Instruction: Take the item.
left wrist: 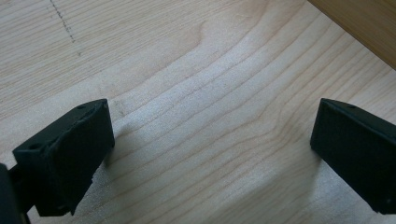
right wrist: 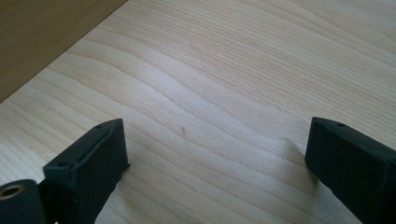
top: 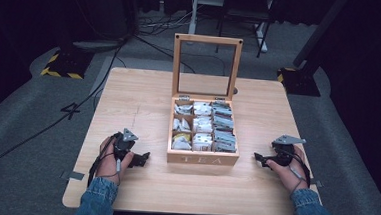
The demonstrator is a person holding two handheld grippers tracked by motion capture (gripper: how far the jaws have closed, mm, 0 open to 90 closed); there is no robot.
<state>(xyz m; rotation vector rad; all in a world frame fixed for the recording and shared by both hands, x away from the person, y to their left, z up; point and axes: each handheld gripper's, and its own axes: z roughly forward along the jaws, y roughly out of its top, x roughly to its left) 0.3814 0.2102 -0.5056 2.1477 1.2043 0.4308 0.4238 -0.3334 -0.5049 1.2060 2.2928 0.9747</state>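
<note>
A wooden tea box (top: 203,158) marked TEA stands in the middle of the table (top: 144,94), its glass-paned lid (top: 206,66) upright. Its compartments hold white, yellow and grey tea bags (top: 202,124). My left gripper (top: 142,159) rests on the table left of the box, jaws wide apart, nothing between them (left wrist: 212,140). My right gripper (top: 259,158) rests on the table right of the box, also open and empty (right wrist: 217,149). A corner of the box's side shows in the left gripper view (left wrist: 364,23) and in the right gripper view (right wrist: 42,32).
The light wooden table has bare surface around the box on all sides. Beyond its far edge lie grey floor, cables (top: 157,40), stand bases with yellow-black tape (top: 61,64) and a chair frame (top: 244,15).
</note>
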